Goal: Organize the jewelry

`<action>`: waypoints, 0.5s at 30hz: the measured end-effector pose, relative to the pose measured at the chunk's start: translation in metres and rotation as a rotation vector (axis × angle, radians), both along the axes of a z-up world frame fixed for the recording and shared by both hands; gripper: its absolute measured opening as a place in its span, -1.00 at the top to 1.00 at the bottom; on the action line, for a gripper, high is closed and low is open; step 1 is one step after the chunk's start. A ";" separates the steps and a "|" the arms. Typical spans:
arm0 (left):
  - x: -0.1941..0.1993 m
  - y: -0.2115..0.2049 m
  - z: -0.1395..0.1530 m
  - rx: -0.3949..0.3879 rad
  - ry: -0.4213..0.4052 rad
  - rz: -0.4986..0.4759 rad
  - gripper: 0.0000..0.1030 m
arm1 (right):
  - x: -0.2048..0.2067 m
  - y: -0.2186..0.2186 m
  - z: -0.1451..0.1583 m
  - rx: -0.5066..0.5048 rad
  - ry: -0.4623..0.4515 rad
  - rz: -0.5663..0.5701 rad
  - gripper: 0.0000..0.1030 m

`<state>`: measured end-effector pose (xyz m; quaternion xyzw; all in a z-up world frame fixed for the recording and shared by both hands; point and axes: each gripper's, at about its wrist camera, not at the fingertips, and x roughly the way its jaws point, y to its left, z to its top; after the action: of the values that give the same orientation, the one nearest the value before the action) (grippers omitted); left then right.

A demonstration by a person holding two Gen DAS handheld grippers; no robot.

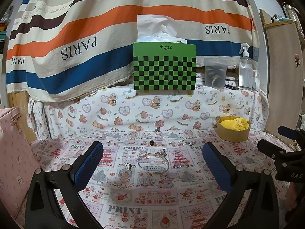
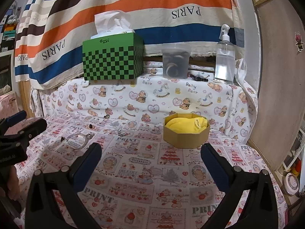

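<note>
A silver bangle (image 1: 153, 161) lies on the printed cloth just ahead of my left gripper (image 1: 152, 152), which is open and empty. Beside the bangle rests a small flower ring (image 1: 127, 165); a dark ring (image 1: 152, 143) and a chain piece (image 1: 186, 142) lie farther back. An octagonal cardboard box (image 1: 233, 131) lined with yellow cloth sits at the right. In the right wrist view my right gripper (image 2: 151, 151) is open and empty, the box (image 2: 186, 134) ahead and slightly right. The bangle (image 2: 77, 139) and chain (image 2: 120, 132) lie to its left.
A green checkered tissue box (image 1: 164, 66), a translucent cup (image 1: 215, 72) and a spray bottle (image 1: 246, 70) stand on the raised shelf behind. A pink bag (image 1: 13, 152) stands at the left. A wooden board (image 2: 282, 76) leans at the right edge.
</note>
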<state>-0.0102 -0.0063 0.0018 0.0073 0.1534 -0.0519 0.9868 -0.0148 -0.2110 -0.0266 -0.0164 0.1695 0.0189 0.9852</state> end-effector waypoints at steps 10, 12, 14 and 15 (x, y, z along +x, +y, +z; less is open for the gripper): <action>0.001 0.001 0.000 -0.001 0.004 0.002 -1.00 | 0.002 0.005 0.000 -0.024 0.014 -0.005 -1.00; 0.000 0.001 0.000 -0.001 0.002 0.002 -1.00 | 0.002 0.005 0.000 -0.023 0.016 -0.007 -1.00; 0.000 0.001 0.000 -0.001 0.002 0.001 -1.00 | 0.002 0.005 0.000 -0.022 0.018 -0.009 -1.00; 0.000 0.001 0.000 -0.001 0.002 0.002 -1.00 | 0.003 0.005 0.000 -0.022 0.020 -0.009 -1.00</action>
<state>-0.0099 -0.0057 0.0014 0.0068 0.1544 -0.0513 0.9867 -0.0118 -0.2059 -0.0264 -0.0263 0.1796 0.0126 0.9833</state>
